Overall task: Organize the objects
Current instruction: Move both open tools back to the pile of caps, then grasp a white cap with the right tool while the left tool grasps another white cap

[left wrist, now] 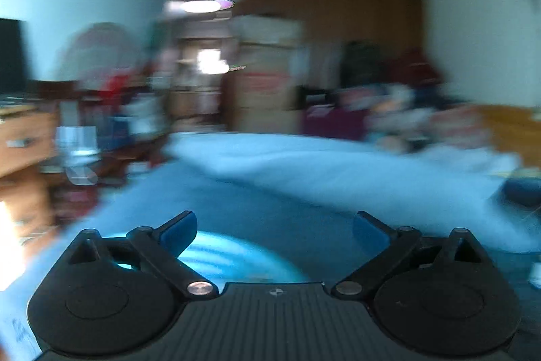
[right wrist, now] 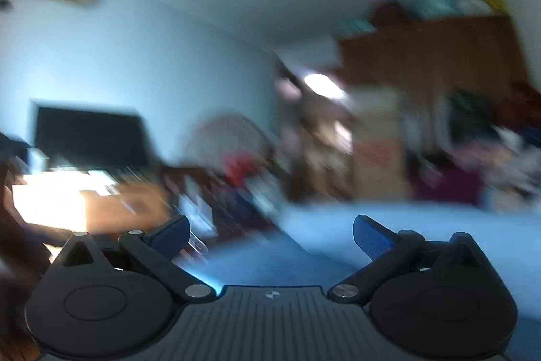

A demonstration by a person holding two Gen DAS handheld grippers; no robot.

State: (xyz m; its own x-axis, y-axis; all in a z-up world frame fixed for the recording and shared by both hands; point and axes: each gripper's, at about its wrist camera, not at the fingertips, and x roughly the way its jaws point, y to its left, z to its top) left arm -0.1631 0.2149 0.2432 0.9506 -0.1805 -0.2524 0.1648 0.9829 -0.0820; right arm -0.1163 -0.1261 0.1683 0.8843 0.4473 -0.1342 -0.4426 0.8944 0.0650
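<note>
Both views are heavily blurred. My left gripper (left wrist: pixel 274 230) is open, its blue pads wide apart with nothing between them, above a blue bed cover (left wrist: pixel 304 178). Just below its left finger lies a pale blue round thing (left wrist: pixel 230 259), too blurred to name. A heap of mixed clothes and objects (left wrist: pixel 405 120) lies at the far right of the bed. My right gripper (right wrist: pixel 271 234) is also open and empty, pointing across the same blue bed cover (right wrist: pixel 389 225) toward the room.
A wooden wardrobe (left wrist: pixel 331 5) with cardboard boxes (left wrist: pixel 267 73) stands at the back. A wooden desk (right wrist: pixel 88 202) with a dark screen (right wrist: pixel 91 134) is at the left. A cluttered shelf (left wrist: pixel 111 124) stands beside the bed. A doorway (left wrist: pixel 206 56) shows behind.
</note>
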